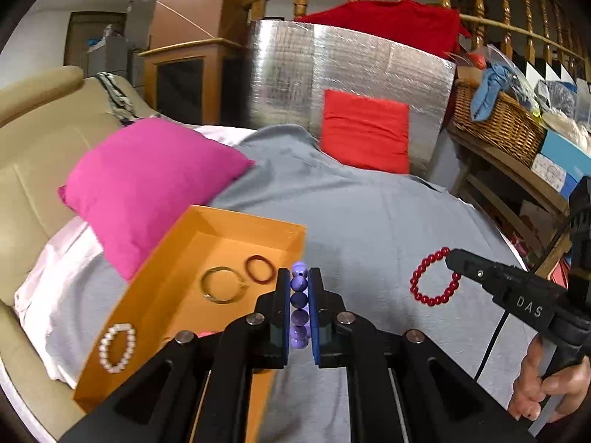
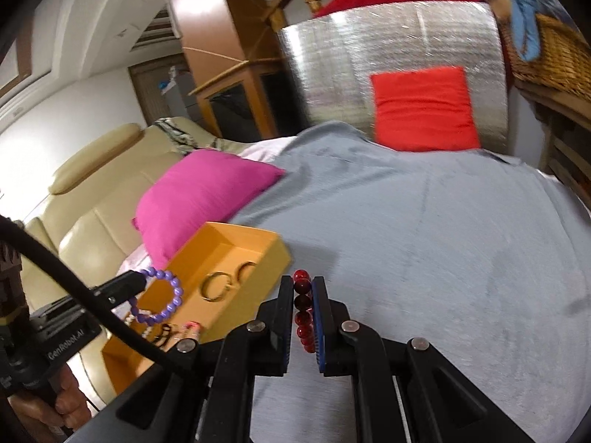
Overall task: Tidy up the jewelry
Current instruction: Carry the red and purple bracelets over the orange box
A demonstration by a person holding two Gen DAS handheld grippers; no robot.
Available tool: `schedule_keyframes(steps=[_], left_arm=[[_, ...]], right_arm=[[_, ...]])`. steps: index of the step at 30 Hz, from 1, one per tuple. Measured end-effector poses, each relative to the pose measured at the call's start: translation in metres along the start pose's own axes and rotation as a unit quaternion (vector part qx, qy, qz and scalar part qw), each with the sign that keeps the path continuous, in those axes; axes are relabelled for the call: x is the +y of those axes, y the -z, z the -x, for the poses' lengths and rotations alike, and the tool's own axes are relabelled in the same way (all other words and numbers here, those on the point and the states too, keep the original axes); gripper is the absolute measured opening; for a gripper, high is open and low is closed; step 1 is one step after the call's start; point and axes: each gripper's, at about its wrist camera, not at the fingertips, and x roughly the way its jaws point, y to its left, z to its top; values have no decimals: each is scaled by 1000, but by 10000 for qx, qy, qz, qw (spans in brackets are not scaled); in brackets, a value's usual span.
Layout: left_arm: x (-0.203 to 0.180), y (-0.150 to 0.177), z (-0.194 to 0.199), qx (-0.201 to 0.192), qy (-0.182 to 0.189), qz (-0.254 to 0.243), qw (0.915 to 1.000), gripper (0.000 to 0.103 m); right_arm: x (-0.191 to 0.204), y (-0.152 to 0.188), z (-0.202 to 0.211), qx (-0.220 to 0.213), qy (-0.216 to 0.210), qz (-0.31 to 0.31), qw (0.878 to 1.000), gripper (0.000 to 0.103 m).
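Note:
My left gripper [image 1: 299, 277] is shut on a purple bead bracelet [image 1: 299, 301], held above the grey cloth beside the orange tray [image 1: 236, 223]. My right gripper [image 2: 303, 282] is shut on a red bead bracelet [image 2: 302, 304]; in the left wrist view that red bead bracelet [image 1: 434, 278] hangs from the right gripper [image 1: 451, 256] as a full loop. The purple bracelet [image 2: 162, 297] dangles from the left gripper [image 2: 142, 278] over the orange tray [image 2: 273, 240] in the right wrist view. Inside the tray lie a gold ring [image 1: 221, 284], a dark red ring [image 1: 259, 268] and a white bead bracelet [image 1: 117, 347].
A pink pillow [image 1: 147, 181] lies behind the tray on the grey cloth [image 1: 369, 214]. A red cushion [image 1: 365, 131] leans on a silver foil board [image 1: 351, 70]. A wicker basket [image 1: 495, 122] sits on a shelf at right. A beige sofa [image 1: 33, 147] stands at left.

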Motion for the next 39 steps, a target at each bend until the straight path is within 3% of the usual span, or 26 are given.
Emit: schedule_keyframes(steps=[15,26,39], left_arm=[[90,23,31,-4,-394,477,9981,9],[113,49,16,256,-404,702,9964,9],[117,76,-11,683,-102,969,9929,9]], right_arm=[[128,-15,-32,249,-598,632,9959,11],[146,-9,-79,857,-822,486,9917,11],[143,-4,-145,1757,-703,-8,9819,11]])
